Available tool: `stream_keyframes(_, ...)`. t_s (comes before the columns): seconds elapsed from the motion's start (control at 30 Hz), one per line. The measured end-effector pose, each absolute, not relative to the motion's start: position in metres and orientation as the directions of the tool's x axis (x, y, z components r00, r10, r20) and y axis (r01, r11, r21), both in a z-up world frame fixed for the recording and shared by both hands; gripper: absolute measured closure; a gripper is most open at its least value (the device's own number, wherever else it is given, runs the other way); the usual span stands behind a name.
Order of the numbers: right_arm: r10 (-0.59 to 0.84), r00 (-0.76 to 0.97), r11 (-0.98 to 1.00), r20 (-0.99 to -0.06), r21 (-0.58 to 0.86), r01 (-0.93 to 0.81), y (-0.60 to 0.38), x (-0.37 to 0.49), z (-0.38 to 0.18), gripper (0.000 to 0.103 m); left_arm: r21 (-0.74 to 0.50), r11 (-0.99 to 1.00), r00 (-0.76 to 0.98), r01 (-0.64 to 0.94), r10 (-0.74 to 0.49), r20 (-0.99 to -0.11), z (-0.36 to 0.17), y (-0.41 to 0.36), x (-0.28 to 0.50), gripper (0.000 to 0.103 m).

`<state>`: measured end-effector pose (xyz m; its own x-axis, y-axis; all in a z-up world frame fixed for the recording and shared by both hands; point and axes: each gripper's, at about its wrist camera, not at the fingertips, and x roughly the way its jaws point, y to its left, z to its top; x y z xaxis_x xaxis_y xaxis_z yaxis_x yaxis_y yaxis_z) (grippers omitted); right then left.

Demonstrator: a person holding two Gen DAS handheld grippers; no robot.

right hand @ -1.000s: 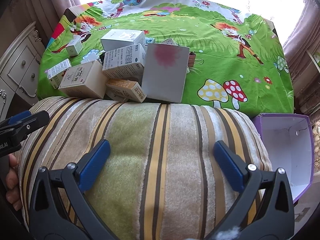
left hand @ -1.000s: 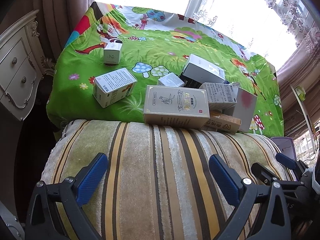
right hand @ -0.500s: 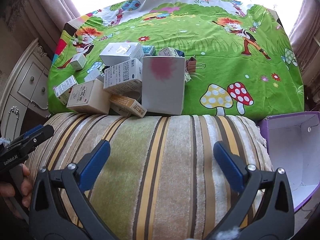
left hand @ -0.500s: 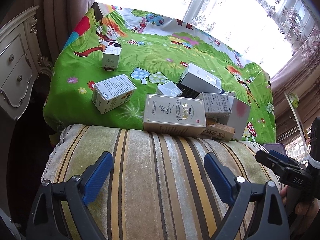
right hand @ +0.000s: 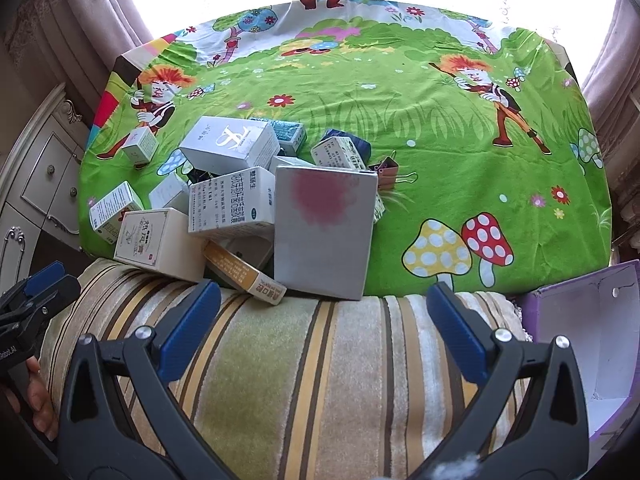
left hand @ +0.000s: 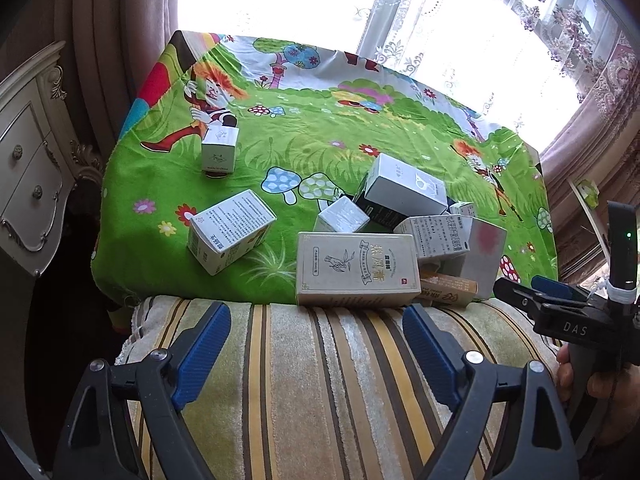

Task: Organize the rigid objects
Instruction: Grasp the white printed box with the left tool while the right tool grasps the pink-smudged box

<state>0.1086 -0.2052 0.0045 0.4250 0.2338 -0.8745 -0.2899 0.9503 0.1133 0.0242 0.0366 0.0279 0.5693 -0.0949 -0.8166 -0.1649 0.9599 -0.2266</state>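
Note:
Several cardboard boxes lie in a loose pile on a green cartoon-print cloth (left hand: 320, 136). At its front stands a beige box (left hand: 356, 268) with a bird drawing, the same beige box (right hand: 154, 242) in the right wrist view. Beside it are a grey box with a pink blot (right hand: 324, 232), an orange-white carton (right hand: 246, 274) and a white printed box (left hand: 230, 230). A small white box (left hand: 219, 148) stands apart, far left. My left gripper (left hand: 316, 340) hangs over the striped cushion (left hand: 328, 380), jaws closing with nothing between them. My right gripper (right hand: 324, 314) is open and empty over the same cushion.
A purple open box (right hand: 592, 328) with a white inside sits at the right of the cushion. A cream drawer cabinet (left hand: 28, 168) stands left of the cloth. Curtains and a bright window lie behind. A binder clip (right hand: 390, 172) lies by the pile.
Both grippers have drifted toward the pile, so the boxes look nearer and the cushion takes less of each view. The left gripper's fingers have come somewhat closer together.

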Motion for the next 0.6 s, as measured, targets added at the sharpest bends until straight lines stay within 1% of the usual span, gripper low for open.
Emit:
stream_keyframes(0.33,0.173,0.389,0.960,-0.905,0.066,-0.273,-0.193,0.132,-0.010,0.000,-0.203,0.964,0.555,-0.173,-0.075,-0.829,0.024,0.057,0.044,0.015)
stream_keyframes(0.47,0.150,0.378,0.963,-0.913,0.049,-0.264,-0.188,0.142,-0.015,0.001,-0.172,0.967,0.541,-0.189,-0.044,-0.840,0.021,0.071,0.052,0.015)
stream_keyframes(0.6,0.142,0.370,0.965,-0.918,0.045,-0.260,-0.185,0.148,-0.020,0.003,-0.116,0.976,0.509,-0.186,-0.006,-0.861,0.013,0.084,0.066,0.015)
